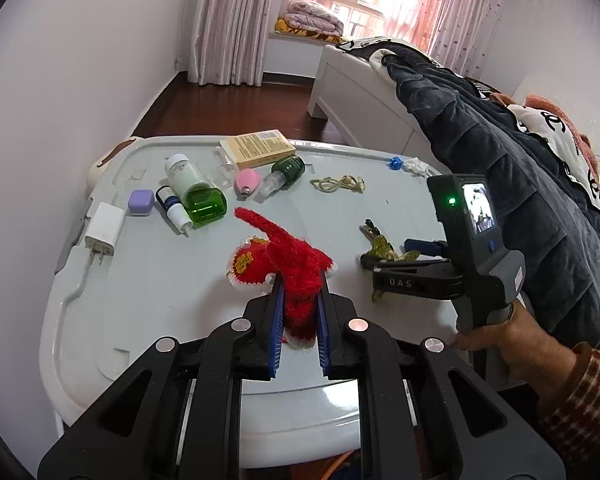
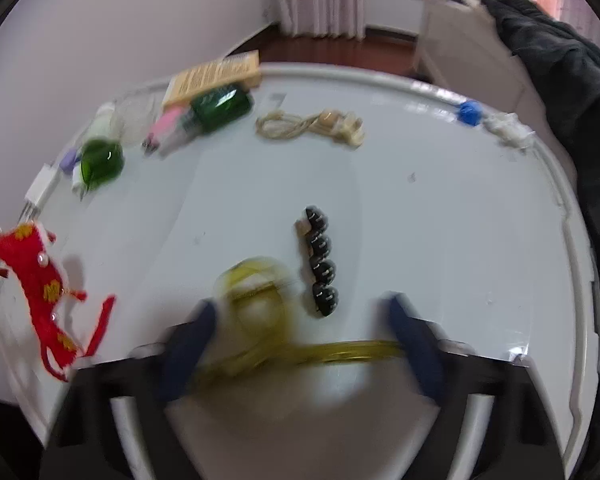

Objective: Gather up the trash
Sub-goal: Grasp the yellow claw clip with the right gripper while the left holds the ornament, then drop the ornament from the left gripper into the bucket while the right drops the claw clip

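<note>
Fingers of the left gripper [image 1: 298, 320] are clenched tight on a red knitted ornament [image 1: 288, 260], its fuzzy red body pinched between the blue pads while the white-trimmed end with gold characters hangs just above the pale grey worktop [image 1: 160, 280]. Over on the right, a hand [image 1: 496, 340] in a checked sleeve carries the right gripper [image 2: 300, 332], and its fingers stand apart, released, straddling a yellow-green ribbon [image 2: 260, 312] that lies on the worktop. That view is blurred, so whether the pads touch the ribbon I cannot tell, though one loop runs right up against the right finger. Just beyond the ribbon sits a black hair clip [image 2: 320, 260], a row of four dark bumps, untouched. Farther off in the middle lies a beige cord [image 1: 338, 184], coiled loosely. At the far left the clutter is thick: a white charger plug [image 1: 102, 232], a lilac case [image 1: 141, 202], a green-capped bottle [image 1: 196, 192] on its side, a pink clipper [image 1: 246, 182], a dark green bottle [image 1: 286, 168] and a tan box [image 1: 256, 148] at the far rim. At the far right rim sits a small blue piece [image 1: 395, 163]. A dark padded jacket [image 1: 500, 152] hangs over the bed on the right.
</note>
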`<state>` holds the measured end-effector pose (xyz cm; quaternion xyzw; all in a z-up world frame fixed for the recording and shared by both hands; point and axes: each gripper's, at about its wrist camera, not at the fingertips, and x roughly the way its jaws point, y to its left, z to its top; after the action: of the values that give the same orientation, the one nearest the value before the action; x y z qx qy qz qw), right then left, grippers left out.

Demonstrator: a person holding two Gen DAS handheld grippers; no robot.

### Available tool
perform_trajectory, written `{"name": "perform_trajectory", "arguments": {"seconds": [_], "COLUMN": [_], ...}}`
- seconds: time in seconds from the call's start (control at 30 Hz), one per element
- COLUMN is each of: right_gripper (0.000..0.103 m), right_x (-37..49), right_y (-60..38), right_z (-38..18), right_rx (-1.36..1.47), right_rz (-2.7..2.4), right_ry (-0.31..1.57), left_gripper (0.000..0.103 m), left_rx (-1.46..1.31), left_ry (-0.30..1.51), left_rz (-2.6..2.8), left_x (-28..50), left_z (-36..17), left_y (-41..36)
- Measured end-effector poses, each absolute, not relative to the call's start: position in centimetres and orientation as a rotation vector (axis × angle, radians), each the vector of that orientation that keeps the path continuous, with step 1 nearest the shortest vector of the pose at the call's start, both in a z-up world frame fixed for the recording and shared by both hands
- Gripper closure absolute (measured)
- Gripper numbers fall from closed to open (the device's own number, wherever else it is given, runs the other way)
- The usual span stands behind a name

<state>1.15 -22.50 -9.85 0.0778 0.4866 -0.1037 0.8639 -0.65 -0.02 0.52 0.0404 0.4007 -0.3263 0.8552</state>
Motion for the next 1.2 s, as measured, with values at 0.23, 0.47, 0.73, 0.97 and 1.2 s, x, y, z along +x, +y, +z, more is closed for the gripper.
{"name": "perform_trajectory", "arguments": {"seconds": [0.23,0.47,0.73,0.97,1.2], "right_gripper": [0.028,0.028,0.027,0.027,0.027], "right_x": [0.5,-2.6,-12.7,-20.7,-22.4], "right_y": [-22.1,-20.6,-18.4,-14.3,-11.5], "right_z": [-8.8,-4.0,-1.1,-6.5,-12.0], "right_rx": [0.07,0.021,0.092,0.168,0.155], "right_rz": [-0.256,-0.197,-0.122,-0.039,-0.017], "right_ry": [0.999,0.917,0.93,1.104,1.27], "left_gripper": [0.09,0.09,0.09,0.09,0.088], "left_rx": [0.094,0.091,0.145,0.236,0.31], "left_ry": [0.841,0.838,0.821,0.918,1.107], "left_rz": [-0.698,-0.75,-0.899,-1.014,-1.008], "left_x": [-1.0,-1.9,-8.2,-15.4,-19.3], "left_z": [0.6,1.9,5.5,4.8,-1.1], "left_y": [-0.2,-0.1,0.3,1.1,0.8]}}
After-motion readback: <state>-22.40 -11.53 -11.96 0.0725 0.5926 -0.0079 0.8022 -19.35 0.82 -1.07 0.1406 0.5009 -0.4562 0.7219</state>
